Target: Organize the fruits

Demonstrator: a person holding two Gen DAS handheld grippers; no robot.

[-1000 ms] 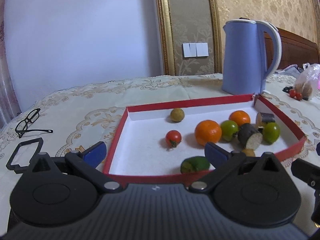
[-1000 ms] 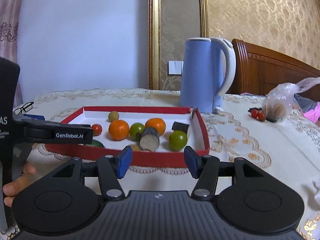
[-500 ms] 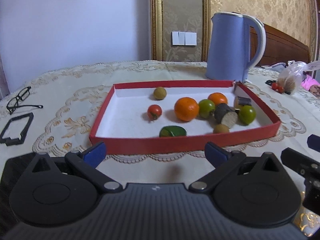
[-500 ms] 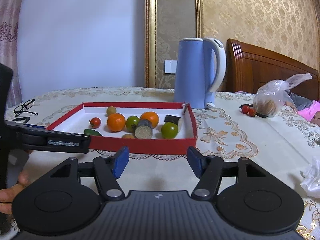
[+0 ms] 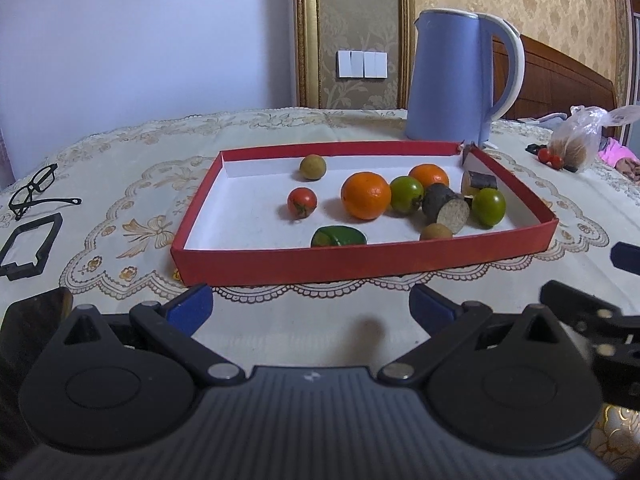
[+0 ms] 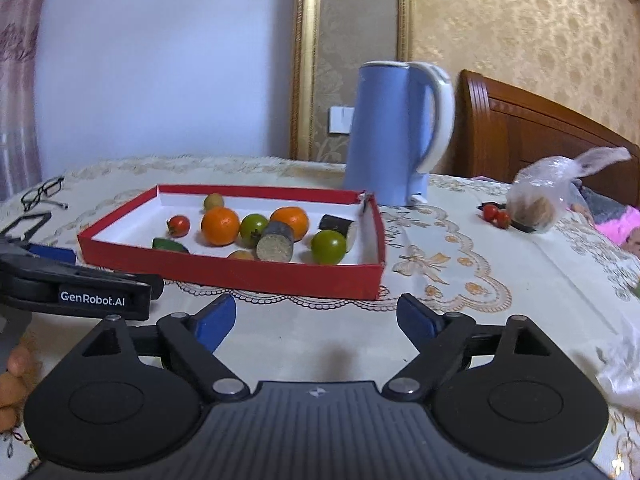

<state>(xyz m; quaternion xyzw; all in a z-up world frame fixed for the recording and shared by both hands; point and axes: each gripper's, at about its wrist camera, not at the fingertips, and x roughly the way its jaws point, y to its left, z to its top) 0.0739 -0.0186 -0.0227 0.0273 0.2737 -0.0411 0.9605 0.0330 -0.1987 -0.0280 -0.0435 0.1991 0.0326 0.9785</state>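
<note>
A red tray (image 5: 360, 259) (image 6: 224, 270) with a white floor holds several fruits: a big orange (image 5: 365, 195) (image 6: 219, 225), a second orange (image 5: 429, 174), a small tomato (image 5: 302, 201) (image 6: 178, 225), two green fruits (image 5: 488, 207) (image 5: 405, 194), a cut dark piece (image 5: 446, 208) (image 6: 275, 243) and a green piece (image 5: 338, 236). My left gripper (image 5: 310, 306) is open and empty, on the near side of the tray above the cloth. My right gripper (image 6: 316, 320) is open and empty, before the tray's near right corner.
A blue kettle (image 5: 460, 80) (image 6: 396, 132) stands behind the tray. A plastic bag (image 6: 548, 196) and small tomatoes (image 6: 495, 214) lie at the right. Glasses (image 5: 34, 190) and a black frame (image 5: 28, 246) lie at the left. A lace cloth (image 6: 460, 280) covers the table.
Both grippers have drawn back from the tray toward the near table edge. The left gripper was over the tray's front wall a second ago. Both stay open.
</note>
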